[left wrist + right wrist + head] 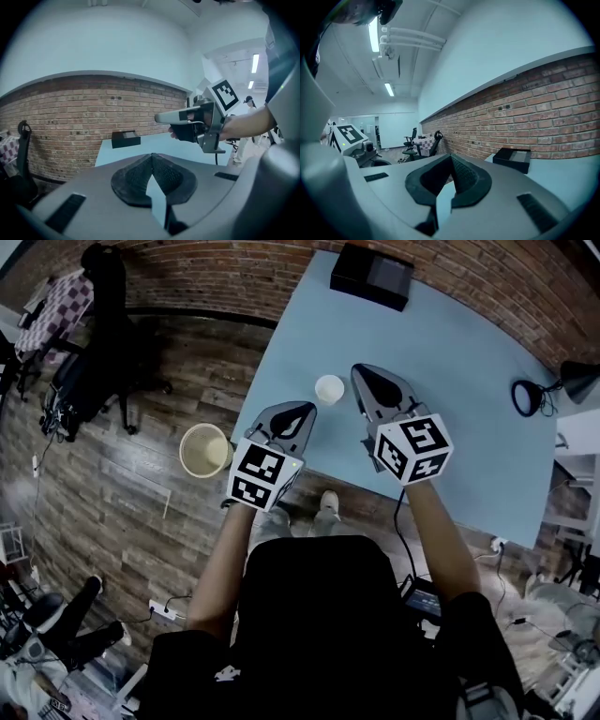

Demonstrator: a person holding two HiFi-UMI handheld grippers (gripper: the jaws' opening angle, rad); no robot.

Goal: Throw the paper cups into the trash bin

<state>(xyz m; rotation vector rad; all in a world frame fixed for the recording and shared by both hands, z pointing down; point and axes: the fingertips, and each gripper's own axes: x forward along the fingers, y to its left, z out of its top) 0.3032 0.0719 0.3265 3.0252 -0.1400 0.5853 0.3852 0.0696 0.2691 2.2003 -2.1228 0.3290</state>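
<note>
Paper cup [329, 389] stands upright on the table [450, 362], between left gripper [298, 414] and right gripper [367, 377], touching neither. Both grippers clenched, empty. Trash bin [205, 450] on floor, left of table

The pale blue bench [450, 381] carries an upright paper cup [329, 389] near its left edge, a black box [371, 275] at the far end, and what may be a black lamp [530, 396] rightward.
</note>
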